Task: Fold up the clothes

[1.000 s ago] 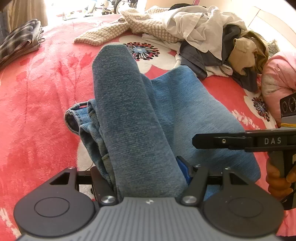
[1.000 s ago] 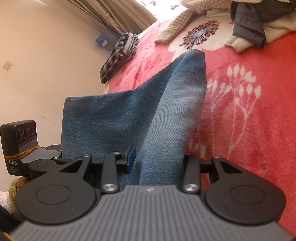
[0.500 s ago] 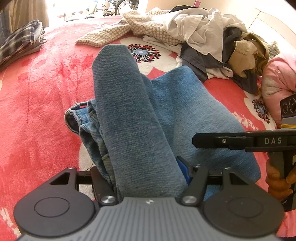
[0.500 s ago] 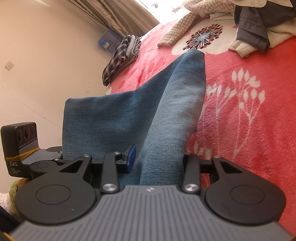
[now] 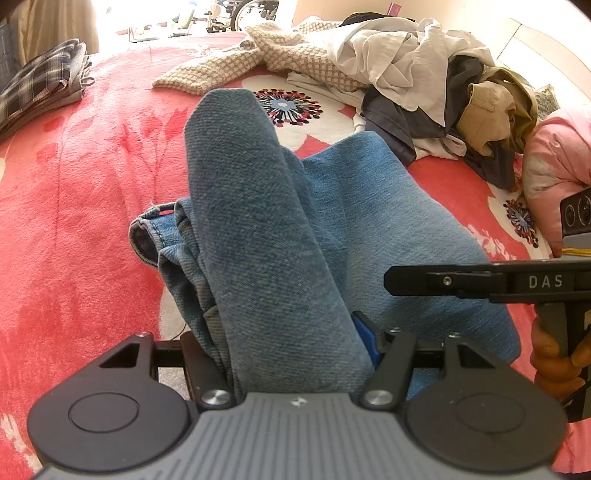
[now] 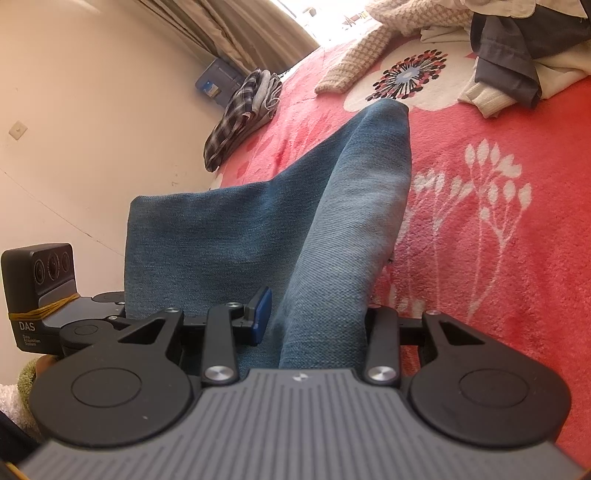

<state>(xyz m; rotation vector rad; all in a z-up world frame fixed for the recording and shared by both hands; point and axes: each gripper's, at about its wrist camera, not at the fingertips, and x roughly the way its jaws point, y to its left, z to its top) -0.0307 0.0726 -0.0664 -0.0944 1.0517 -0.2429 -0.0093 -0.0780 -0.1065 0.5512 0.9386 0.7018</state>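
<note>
Nearest the left wrist camera, the left gripper (image 5: pixel 291 347) pinches a thick fold of the blue jeans (image 5: pixel 266 236), its fingers pressed against the denim from both sides. The right gripper (image 6: pixel 314 321) clamps another bunched edge of the same jeans (image 6: pixel 332 236) in the same way. The raised denim fills the middle of both views and blocks most of the bed right ahead. In the left view the right gripper (image 5: pixel 480 282) juts in from the right edge, beside the cloth. The jeans drape down onto the red floral blanket (image 5: pixel 74 221). Further back lie a checked beige sweater (image 5: pixel 229 66), a heap of unfolded clothes (image 5: pixel 436 85) and a pink pillow (image 5: pixel 557 166); a folded plaid garment (image 5: pixel 40 88) sits far left, near the curtain (image 6: pixel 251 29)
</note>
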